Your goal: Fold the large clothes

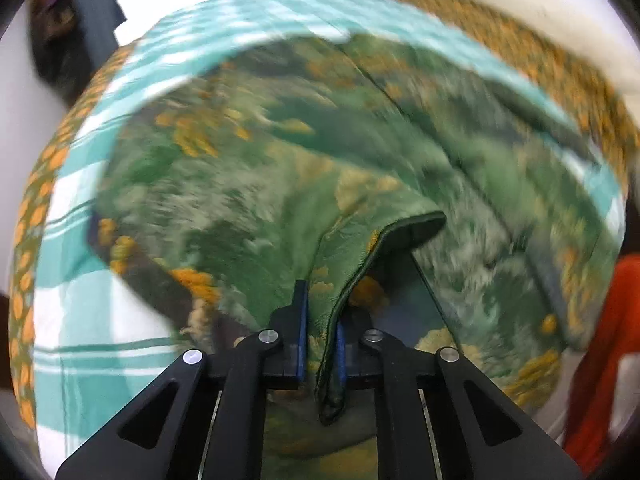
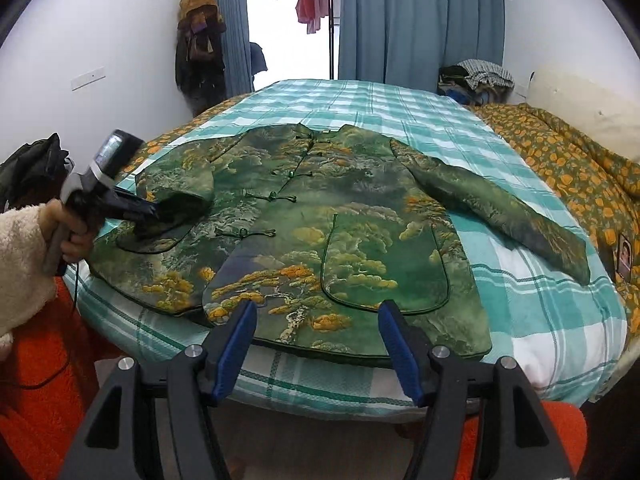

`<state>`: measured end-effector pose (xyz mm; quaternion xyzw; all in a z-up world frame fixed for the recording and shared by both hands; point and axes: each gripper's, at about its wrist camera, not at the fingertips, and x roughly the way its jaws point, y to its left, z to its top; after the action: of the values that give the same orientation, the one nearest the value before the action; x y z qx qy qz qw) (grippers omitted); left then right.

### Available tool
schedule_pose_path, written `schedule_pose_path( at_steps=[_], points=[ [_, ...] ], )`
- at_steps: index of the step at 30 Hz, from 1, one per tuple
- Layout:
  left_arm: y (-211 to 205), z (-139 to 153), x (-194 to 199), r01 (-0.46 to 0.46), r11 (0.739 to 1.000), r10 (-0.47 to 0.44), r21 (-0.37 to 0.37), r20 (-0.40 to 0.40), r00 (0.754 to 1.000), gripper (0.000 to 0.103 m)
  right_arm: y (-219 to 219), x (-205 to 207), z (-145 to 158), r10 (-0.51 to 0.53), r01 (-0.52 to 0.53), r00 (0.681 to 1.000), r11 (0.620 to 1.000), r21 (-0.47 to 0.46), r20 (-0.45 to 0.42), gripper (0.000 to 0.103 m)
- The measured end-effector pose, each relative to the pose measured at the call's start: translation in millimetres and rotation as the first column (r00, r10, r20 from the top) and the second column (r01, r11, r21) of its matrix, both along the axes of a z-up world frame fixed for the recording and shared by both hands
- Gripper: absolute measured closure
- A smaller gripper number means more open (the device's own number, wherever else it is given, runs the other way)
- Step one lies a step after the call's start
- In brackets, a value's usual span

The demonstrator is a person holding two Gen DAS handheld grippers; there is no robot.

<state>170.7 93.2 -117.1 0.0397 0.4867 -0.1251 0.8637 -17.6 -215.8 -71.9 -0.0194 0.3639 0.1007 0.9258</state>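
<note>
A green brocade jacket (image 2: 360, 208) with gold trees and knot buttons lies front up on the bed. Its right sleeve (image 2: 500, 208) stretches flat toward the quilt. Its left sleeve (image 2: 176, 184) is bent over the chest, and my left gripper (image 2: 154, 212) is shut on its cuff. In the blurred left wrist view, the piped cuff edge (image 1: 400, 224) runs down between the blue pads of the left gripper (image 1: 320, 320). My right gripper (image 2: 317, 312) is open just above the jacket's near hem, with nothing between its fingers.
The teal checked bedcover (image 2: 360, 100) fills the bed, with an orange-patterned quilt (image 2: 560, 152) bunched along the right. A clothes pile (image 2: 476, 76) sits at the far right corner. A dark coat (image 2: 200, 48) hangs on the left wall. A cream sleeve (image 2: 20, 264) holds the left gripper.
</note>
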Motion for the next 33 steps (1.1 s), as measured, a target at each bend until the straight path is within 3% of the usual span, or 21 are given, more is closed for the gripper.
schedule_pose_path(
  at_steps=[2,5,6,8,9,11,13,14,16,18,20,23,25,27,31,32,33],
  points=[
    [29,32,-5,-0.066,0.997,0.069,-0.038,0.057,0.996,0.094,-5,4,-2,-0.012,0.012,1.000,1.000,0.013,-0.007,0.038],
    [87,77,-8,-0.192,0.977,0.204,-0.095,0.134,0.970,0.094,-10,3,1,-0.033,0.033,0.999,0.999,0.027,-0.003,0.038],
    [114,92,-9,-0.249,0.962,0.265,-0.115,0.156,0.951,0.093,-10,4,1,-0.037,0.037,0.999,0.999,0.029,-0.001,0.038],
    [171,116,-13,-0.388,0.912,0.408,-0.131,0.204,0.890,0.092,-12,5,3,-0.044,0.044,0.999,0.999,0.030,0.008,0.038],
    [210,126,-18,-0.492,0.861,0.509,-0.133,0.225,0.831,0.088,-13,6,4,-0.048,0.047,0.999,0.998,0.030,0.010,0.038],
    [255,129,-25,-0.621,0.776,0.628,-0.115,0.239,0.741,0.076,-16,8,3,-0.056,0.056,0.998,0.998,0.032,0.010,0.038],
    [305,119,-45,-0.772,0.633,0.760,-0.064,0.244,0.603,0.067,-22,12,2,-0.074,0.074,0.997,0.997,0.039,0.000,0.038],
    [319,112,-57,-0.802,0.594,0.793,-0.069,0.222,0.568,0.057,-25,13,1,-0.082,0.083,0.997,0.996,0.042,-0.007,0.038],
    [328,95,-80,-0.819,0.561,0.824,-0.118,0.173,0.539,0.048,-39,20,0,-0.121,0.123,0.992,0.991,0.055,-0.030,0.038],
    [316,73,-98,-0.791,0.591,0.806,-0.159,0.097,0.583,0.039,-57,28,-2,-0.161,0.165,0.985,0.984,0.066,-0.057,0.037],
    [287,53,-103,-0.718,0.663,0.737,-0.210,0.014,0.676,0.034,-83,43,-6,-0.207,0.215,0.973,0.973,0.077,-0.103,0.036],
    [222,20,-96,-0.549,0.789,0.543,-0.276,-0.104,0.833,0.023,-120,72,-25,-0.241,0.261,0.947,0.963,0.068,-0.214,0.029],
    [178,-4,-84,-0.452,0.843,0.421,-0.291,-0.165,0.892,0.020,-140,94,-46,-0.226,0.263,0.921,0.962,0.079,-0.318,0.029],
    [147,-28,-67,-0.394,0.877,0.340,-0.277,-0.222,0.914,0.020,-152,107,-64,-0.202,0.257,0.901,0.961,0.099,-0.384,0.029],
    [109,-59,-53,-0.345,0.909,0.267,-0.234,-0.307,0.913,0.026,-164,124,-102,-0.144,0.247,0.859,0.957,0.152,-0.491,0.029],
    [103,-64,-50,-0.336,0.912,0.251,-0.237,-0.325,0.912,0.041,-163,126,-107,-0.128,0.242,0.855,0.955,0.170,-0.503,0.029],
    [98,-64,-54,-0.324,0.914,0.236,-0.245,-0.328,0.915,0.064,-164,125,-109,-0.130,0.247,0.853,0.953,0.173,-0.505,0.029]
  ],
)
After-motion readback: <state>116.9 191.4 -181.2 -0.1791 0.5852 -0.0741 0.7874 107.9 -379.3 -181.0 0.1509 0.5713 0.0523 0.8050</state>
